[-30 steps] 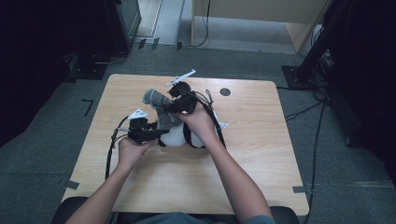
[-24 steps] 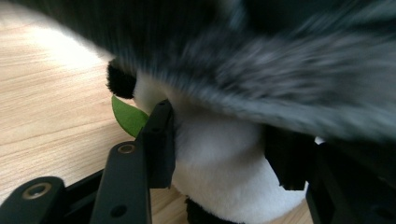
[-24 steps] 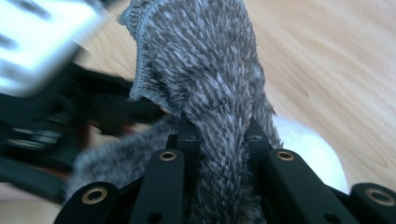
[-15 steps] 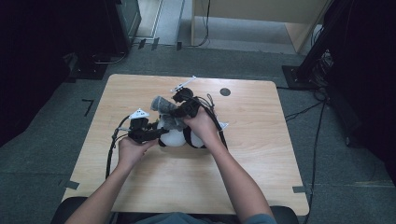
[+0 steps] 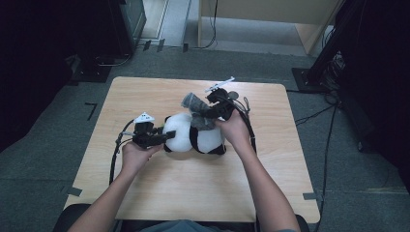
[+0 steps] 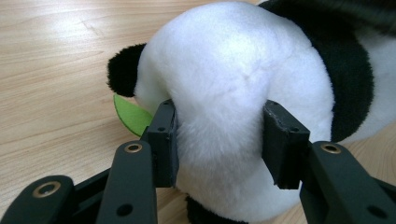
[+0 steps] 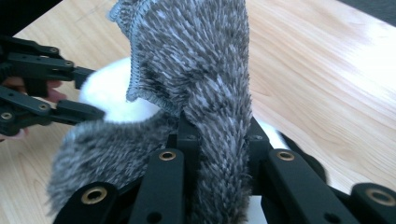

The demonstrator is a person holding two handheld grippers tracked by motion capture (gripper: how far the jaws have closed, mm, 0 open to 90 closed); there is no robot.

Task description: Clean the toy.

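**Left jaws close on the panda's head as the grey cloth comes over it**

Closing in over the last second, the left gripper [image 6: 219, 140] now has its jaws clamped on the white head of the plush panda [image 5: 193, 135], the pads sunk into the fur either side; the hand itself has held its place. Just beyond, the panda lies on the worktop [image 5: 145, 96] near its middle, a black ear and a green felt leaf [image 6: 133, 114] showing beside the head. Farther on, the right gripper [image 7: 219, 135] has swung from the far side of the toy towards it, its jaws pinched together on a fuzzy grey cloth [image 7: 196, 74], which hangs just above the white fur. By my reading, the toy is now steadied so that the cloth, perhaps a small garment, can be laid or pulled onto it; that step is not yet done

No brand, label or writing can be read on any of these things
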